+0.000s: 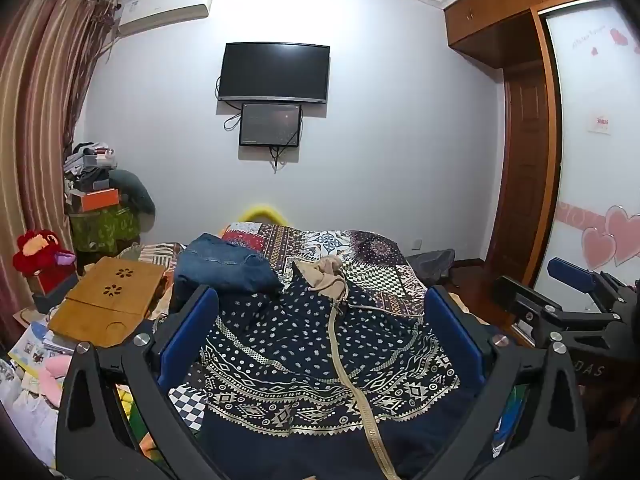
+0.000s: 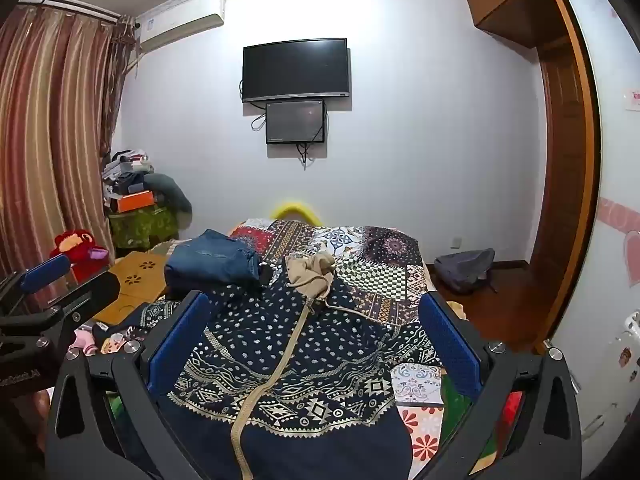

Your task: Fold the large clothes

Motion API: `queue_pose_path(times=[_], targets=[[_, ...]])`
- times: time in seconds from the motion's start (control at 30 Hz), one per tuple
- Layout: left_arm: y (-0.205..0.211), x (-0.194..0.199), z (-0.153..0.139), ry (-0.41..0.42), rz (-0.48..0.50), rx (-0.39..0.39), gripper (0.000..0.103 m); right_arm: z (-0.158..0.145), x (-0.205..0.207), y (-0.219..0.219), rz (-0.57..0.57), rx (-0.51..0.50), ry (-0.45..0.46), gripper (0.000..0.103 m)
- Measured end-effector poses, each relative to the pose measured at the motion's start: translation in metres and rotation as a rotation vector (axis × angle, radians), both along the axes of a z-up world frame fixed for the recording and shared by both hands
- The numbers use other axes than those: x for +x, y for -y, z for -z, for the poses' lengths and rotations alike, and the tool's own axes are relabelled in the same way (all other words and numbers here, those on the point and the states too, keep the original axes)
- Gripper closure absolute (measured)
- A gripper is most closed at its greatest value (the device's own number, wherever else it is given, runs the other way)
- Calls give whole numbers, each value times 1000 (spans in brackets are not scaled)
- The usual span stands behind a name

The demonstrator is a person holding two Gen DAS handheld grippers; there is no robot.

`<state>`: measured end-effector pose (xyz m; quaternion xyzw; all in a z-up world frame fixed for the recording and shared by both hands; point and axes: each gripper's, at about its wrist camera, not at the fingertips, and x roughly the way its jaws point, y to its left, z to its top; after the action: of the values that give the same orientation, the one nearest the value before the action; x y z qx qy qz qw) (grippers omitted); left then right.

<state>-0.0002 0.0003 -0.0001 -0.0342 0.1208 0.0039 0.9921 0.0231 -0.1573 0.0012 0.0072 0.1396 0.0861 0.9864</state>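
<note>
the navy patterned hooded jacket [image 1: 320,360] is lying spread on the bed [image 1: 372,268], zipper [image 1: 352,368] running away from us toward its beige hood [image 1: 326,276]. we are hovering the left gripper [image 1: 322,332] and right gripper [image 2: 314,336] side by side just short of its hem, both spread wide and holding nothing, the left one sitting nearer the left sleeve side.

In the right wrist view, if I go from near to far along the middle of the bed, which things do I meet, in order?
Navy patterned jacket with its beige zipper → beige hood → patchwork bedspread → yellow object behind the bed → small screen on the wall → television above it.
</note>
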Motion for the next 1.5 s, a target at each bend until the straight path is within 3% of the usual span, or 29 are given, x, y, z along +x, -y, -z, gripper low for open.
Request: queue_pose_path(times=[1.5], targets=[[-4,10,13,-35,2,-15,0,10,7,2,8,-6,-45,0]])
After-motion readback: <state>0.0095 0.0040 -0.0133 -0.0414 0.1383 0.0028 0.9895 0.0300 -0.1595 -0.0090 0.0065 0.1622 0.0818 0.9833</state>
